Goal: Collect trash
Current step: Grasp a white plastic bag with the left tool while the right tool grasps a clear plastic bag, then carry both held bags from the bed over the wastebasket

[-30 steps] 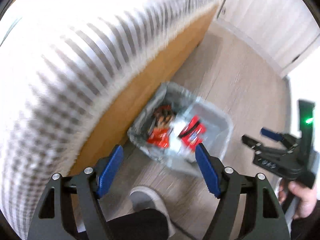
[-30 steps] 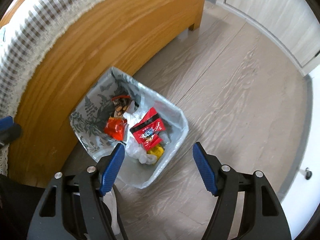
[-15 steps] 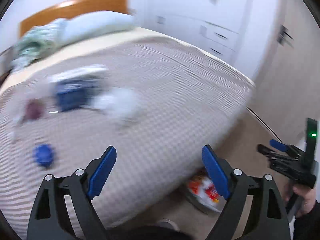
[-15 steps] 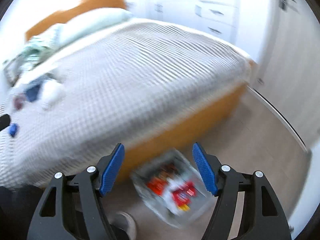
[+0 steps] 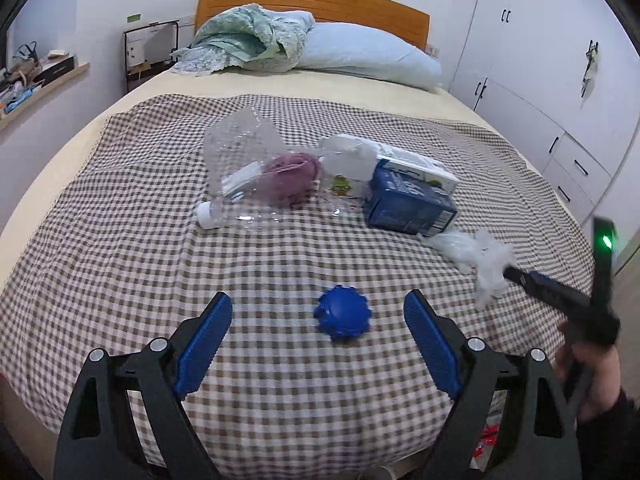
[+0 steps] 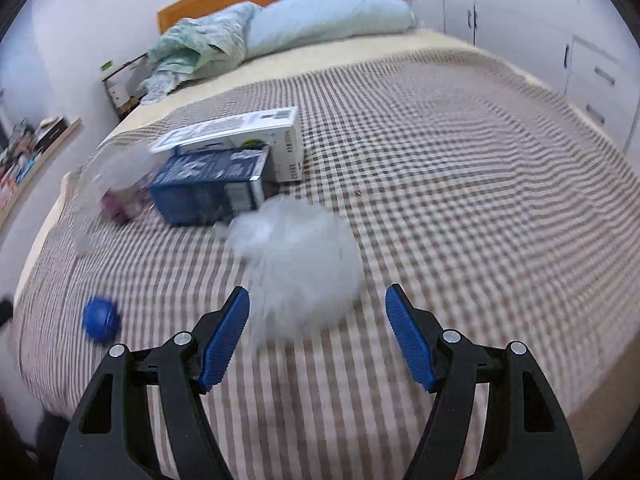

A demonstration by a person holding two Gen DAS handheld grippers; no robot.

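Both cameras have swung up in the last second from the lined bin of wrappers on the floor by the bed frame to the top of the bed, which suggests one drop-off is done and the next pickup is starting. On the brown-and-white checked bedspread [image 5: 120, 264], going left to right in the left wrist view, a crushed clear plastic bottle with a white cap [image 5: 236, 184] lies near the middle, touching a dusky purple bundle [image 5: 292, 178]; beside that sits a dark blue and white cardboard carton [image 5: 408, 196], tipped on its side. A round blue toothed cap [image 5: 343, 313] lies alone near the foot edge. A crumpled white plastic film [image 5: 480, 256] lies toward the right edge, just beyond the carton. The left gripper [image 5: 318, 344] hangs over the foot edge with its fingers spread wide and empty, the blue cap lying just ahead between them. The right gripper [image 6: 318, 332] is likewise spread wide and holding nothing, with the white film [image 6: 296, 264] directly ahead, blurred by motion; whether its tips already touch the film cannot be told. The film looks the likely next item, light and easily crushed.
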